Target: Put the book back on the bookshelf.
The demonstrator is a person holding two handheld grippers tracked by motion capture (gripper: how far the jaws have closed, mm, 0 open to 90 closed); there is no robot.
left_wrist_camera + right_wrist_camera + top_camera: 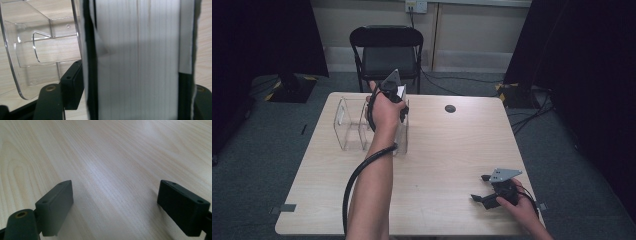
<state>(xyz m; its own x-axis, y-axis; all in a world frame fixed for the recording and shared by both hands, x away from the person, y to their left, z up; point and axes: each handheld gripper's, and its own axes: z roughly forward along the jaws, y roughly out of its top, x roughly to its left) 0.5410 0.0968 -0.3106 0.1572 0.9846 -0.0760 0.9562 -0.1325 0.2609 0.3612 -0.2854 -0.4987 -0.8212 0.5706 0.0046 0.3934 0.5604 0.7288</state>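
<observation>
We see the left gripper (pixel 398 95) raised above a clear plastic rack (pixel 349 122) that stands near the bench's (pixel 447 150) far left corner. Its fingers (pixel 72 87) are clamped on a white, black-edged book-like block (pixel 137 60), held upright at the rack's right end; we cannot tell whether it sits in a slot. The right gripper (pixel 484 189) rests near the bench's near right corner, its fingers (pixel 56 206) wide apart over bare wood.
</observation>
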